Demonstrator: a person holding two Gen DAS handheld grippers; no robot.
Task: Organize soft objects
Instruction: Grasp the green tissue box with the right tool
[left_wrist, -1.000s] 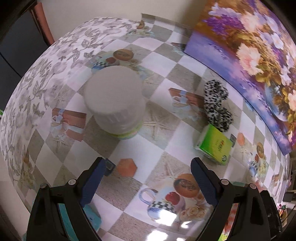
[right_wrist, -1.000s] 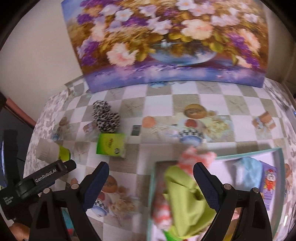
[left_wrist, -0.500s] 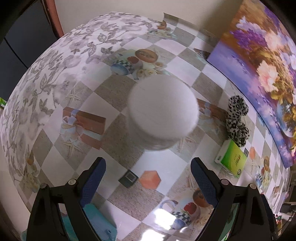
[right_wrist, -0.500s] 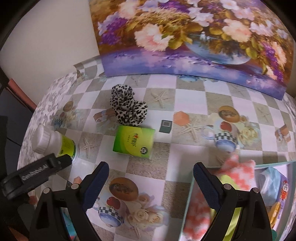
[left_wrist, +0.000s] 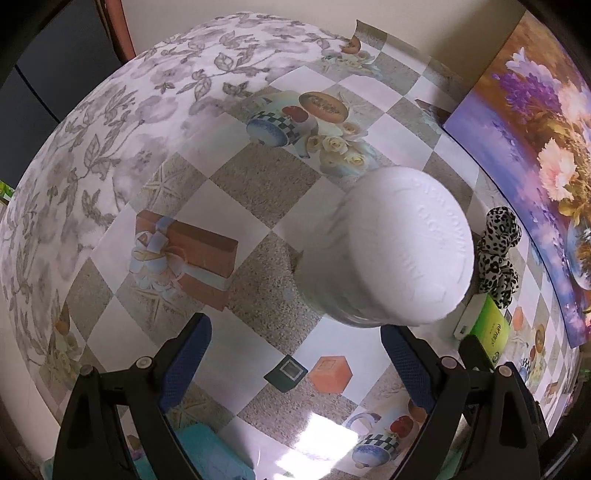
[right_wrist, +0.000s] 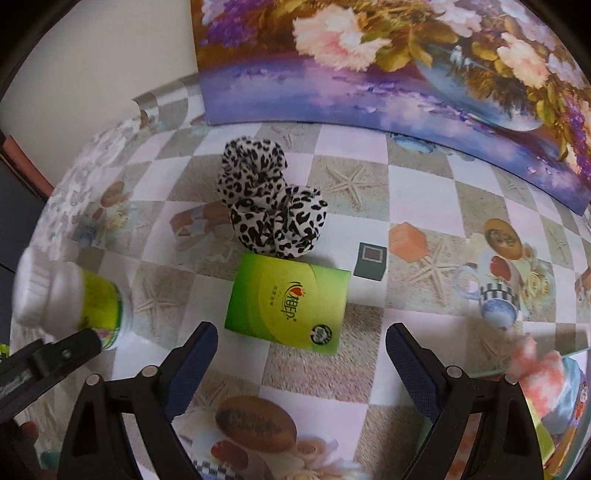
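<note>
Left gripper (left_wrist: 295, 354): spread wide, nothing between the blue pads (left_wrist: 186, 350), hovering over the checkered tablecloth (left_wrist: 258, 184) just short of a white-capped bottle (left_wrist: 391, 254) standing upright. Right gripper (right_wrist: 301, 350): likewise spread, empty, aimed at a green tissue pack (right_wrist: 290, 301) lying flat between the 2 fingers' lines. Just behind the pack, touching its far edge: a leopard-print scrunchie (right_wrist: 269, 203), bunched in 2 lumps. Bottle with green label (right_wrist: 70, 299) off to the left in the right wrist view, blurred. At the lower right edge, blurred pink-and-white soft cloth (right_wrist: 539, 373) at the rim of a teal-edged box (right_wrist: 576, 387). Behind everything, propped against the wall, a flower painting (right_wrist: 388, 66).
</note>
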